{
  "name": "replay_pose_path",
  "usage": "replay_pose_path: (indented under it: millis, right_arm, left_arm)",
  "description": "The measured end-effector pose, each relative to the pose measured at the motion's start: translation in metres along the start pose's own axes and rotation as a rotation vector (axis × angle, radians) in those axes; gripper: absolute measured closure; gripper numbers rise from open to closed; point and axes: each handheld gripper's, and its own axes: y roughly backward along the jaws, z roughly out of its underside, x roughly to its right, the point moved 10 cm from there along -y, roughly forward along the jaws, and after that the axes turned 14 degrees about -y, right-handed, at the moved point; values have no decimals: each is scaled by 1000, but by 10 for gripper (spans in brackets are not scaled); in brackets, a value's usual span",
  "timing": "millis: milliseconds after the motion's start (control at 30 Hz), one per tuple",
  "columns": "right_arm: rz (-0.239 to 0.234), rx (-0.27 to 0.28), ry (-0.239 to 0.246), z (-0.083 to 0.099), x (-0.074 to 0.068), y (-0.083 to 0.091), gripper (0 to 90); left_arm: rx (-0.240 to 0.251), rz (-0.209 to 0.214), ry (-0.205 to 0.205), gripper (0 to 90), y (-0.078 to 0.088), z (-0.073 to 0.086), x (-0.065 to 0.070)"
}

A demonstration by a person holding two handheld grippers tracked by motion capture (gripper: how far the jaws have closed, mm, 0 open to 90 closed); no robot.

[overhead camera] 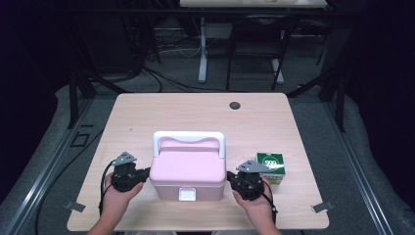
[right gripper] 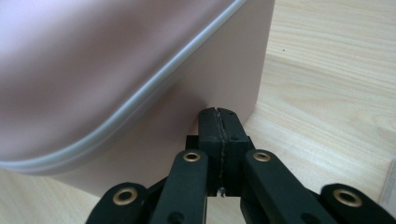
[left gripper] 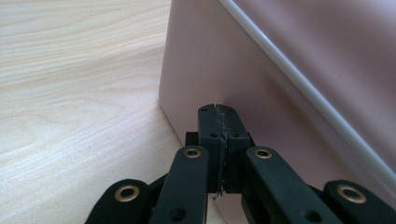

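High view shows a pink box (overhead camera: 187,171) with a white handle (overhead camera: 189,139) and a small white latch (overhead camera: 187,195) on its front, standing on the counter (overhead camera: 147,112) near the person's edge, about in the middle between the two hands. The left gripper (overhead camera: 146,174) is at the left side wall of the box and the right gripper (overhead camera: 229,177) at the right side wall — both point inward, toward each other. A green and white carton (overhead camera: 271,168) stands just beside the right hand, apart from the box.

In the left gripper view the jaws are pressed together with nothing between them, and the tips (left gripper: 218,112) are touching or almost touching the pink wall (left gripper: 210,65). The right gripper view gives the same: the jaws are fully closed and empty, with the tips (right gripper: 218,114) against the side wall (right gripper: 224,70) under the pale seam of the lid (I cannot tell if there is real pressure).

I judge the step as bracing the box from two sides, to shift or lift it. The next move calls for equal push from both hands — otherwise the box may turn or slip out.
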Motion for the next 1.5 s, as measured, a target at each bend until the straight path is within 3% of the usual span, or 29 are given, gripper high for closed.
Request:
replay_pose_path:
  millis: [33, 100, 167, 300, 400, 433, 467, 533, 633, 700, 767, 967, 1167, 1500]
  right_arm:
    - [4, -1, 28, -1, 1, 2, 829]
    - [7, -2, 42, -2, 3, 4, 806]
    - [8, -6, 58, -9, 5, 8, 788]
    - [10, 18, 49, -28, 7, 20, 721]
    - [15, 34, 49, -37, 8, 26, 692]
    - [23, 45, 41, -48, 9, 34, 666]
    - [3, 48, 38, -53, 8, 37, 651]
    - [8, 51, 29, -58, 9, 40, 637]
    - [-57, 58, 5, -73, 4, 47, 571]
    - [-62, 58, 5, -76, 2, 48, 557]
    - [-102, 63, 3, -83, -5, 48, 531]
    - [-136, 44, 14, -85, -18, 37, 532]
    - [-131, 35, 27, -85, -23, 25, 565]
    - [-145, 48, 23, -85, -28, 21, 690]
  left_arm:
    - [6, 10, 9, 809, 4, -3, -3]
    - [13, 23, 17, 781, 7, -6, -4]
    - [29, 25, -5, 716, 17, -16, -5]
    - [39, 2, -24, 652, 33, -28, -11]
    - [49, 8, -17, 630, 39, -35, -13]
    - [53, 8, -22, 603, 45, -42, -15]
    - [53, 8, -22, 592, 45, -42, -15]
    - [56, 5, -31, 582, 50, -49, -16]
    - [65, 39, -37, 563, 56, -64, -12]
    - [64, 47, -39, 548, 56, -67, -11]
    - [67, 65, -50, 533, 52, -73, -7]
    - [56, 78, -57, 551, 36, -76, 1]
    - [60, 93, -52, 598, 28, -81, 6]
    - [73, 74, -40, 702, 29, -81, 5]
